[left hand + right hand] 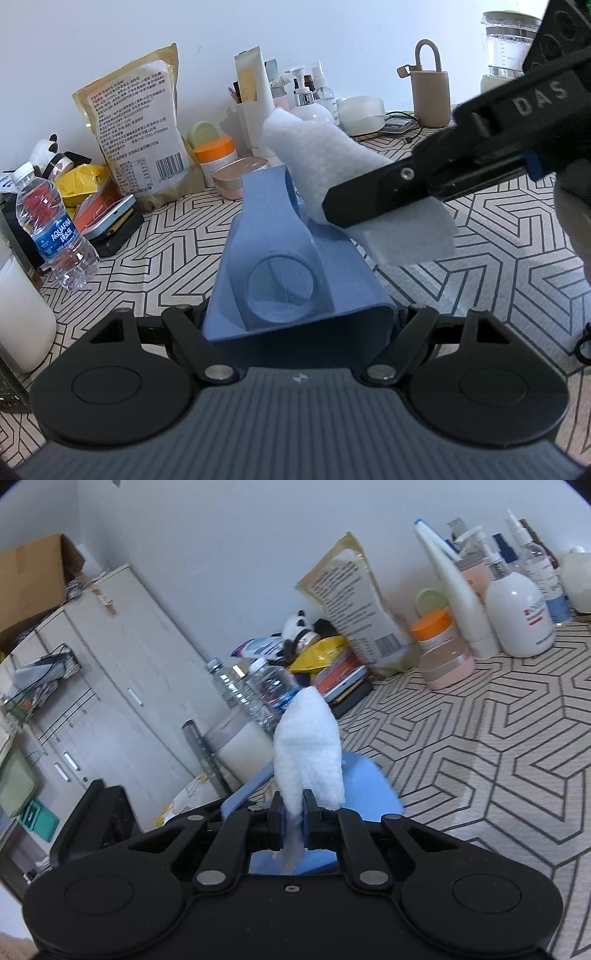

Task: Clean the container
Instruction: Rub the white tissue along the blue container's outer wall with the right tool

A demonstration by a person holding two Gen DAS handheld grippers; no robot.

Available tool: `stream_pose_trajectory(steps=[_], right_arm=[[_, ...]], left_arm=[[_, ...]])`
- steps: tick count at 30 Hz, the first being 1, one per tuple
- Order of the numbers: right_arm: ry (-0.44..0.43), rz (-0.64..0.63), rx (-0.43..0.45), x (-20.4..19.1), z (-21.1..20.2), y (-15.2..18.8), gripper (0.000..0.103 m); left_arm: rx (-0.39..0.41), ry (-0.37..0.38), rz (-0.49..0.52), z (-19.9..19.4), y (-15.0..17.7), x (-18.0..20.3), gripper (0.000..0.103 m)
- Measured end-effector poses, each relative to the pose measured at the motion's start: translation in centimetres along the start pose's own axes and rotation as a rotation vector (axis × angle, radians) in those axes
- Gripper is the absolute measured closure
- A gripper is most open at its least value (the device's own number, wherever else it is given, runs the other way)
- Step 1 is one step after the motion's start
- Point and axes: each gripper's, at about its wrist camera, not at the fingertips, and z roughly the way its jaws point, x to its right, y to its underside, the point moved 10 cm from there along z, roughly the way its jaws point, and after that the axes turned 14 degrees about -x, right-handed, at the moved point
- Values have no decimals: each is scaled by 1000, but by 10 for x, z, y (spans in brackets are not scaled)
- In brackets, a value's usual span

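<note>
Left hand-held gripper (299,325) grasping blue container (295,266); right hand-held gripper (293,823) clenched on white cloth (308,753) (folded).

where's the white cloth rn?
Pinched in the right gripper jaws: white cloth hangs over the blue container, centre-right in the left wrist view.

Left gripper (299,325): points forward and downward, jaws set apart, clasping the near end of the blue container (280,258) from both sides.
Right gripper (293,823): reaches in from the right, nearly level, jaws pinched tight on a white cloth (308,753) that sticks out past the fingers (369,201).
</note>
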Motion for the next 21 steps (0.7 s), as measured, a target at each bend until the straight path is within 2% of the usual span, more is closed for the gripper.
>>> stream_pose_trajectory(steps=[4,10,17,21], right_arm=[[-6,-9,-10,-1,1,-1,90],[-78,-62,-52,-23,12,7,90],[-64,-59,-48,-22,8,9,90],[-25,-41,-33,-14,3,5,90]], left_arm=[[-2,-11,9,1,-1,1,23],[-1,-12,11,2,-1,1,23],[3,-6,13,1,-1,2,23],[7,-4,15,0,1,2,23]])
